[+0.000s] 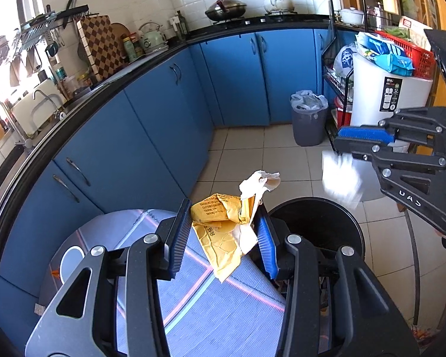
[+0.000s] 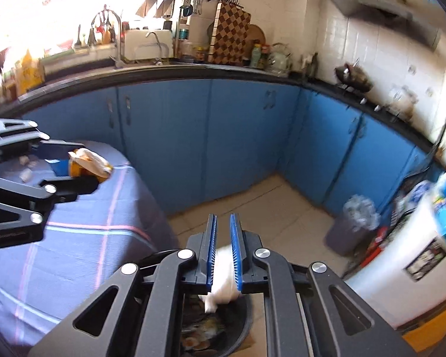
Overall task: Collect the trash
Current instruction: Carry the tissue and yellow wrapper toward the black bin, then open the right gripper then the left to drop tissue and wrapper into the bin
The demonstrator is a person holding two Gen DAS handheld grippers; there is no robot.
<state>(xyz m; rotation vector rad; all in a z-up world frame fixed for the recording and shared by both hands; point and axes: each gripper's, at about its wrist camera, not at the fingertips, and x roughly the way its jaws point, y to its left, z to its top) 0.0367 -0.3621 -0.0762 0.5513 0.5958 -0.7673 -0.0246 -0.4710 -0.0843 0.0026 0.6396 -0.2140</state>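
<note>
Left gripper [image 1: 220, 232] jaws hold yellow wrapper [image 1: 220, 226]; right gripper [image 2: 223, 253] apparently pinches tissue [image 2: 223, 291] over bin [image 2: 246, 324].

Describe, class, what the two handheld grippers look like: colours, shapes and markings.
Both look alike. The left gripper and right gripper have black angular linkage arms with triangular cut-outs and round silver pivot bolts. Each ends in two flat black fingers faced with ribbed blue pads. Small pale lettering marks the right gripper's body. No cables or sleeves are visible.

Letters, perhaps "UAC", on right tongs [image 1: 346, 141]
</note>
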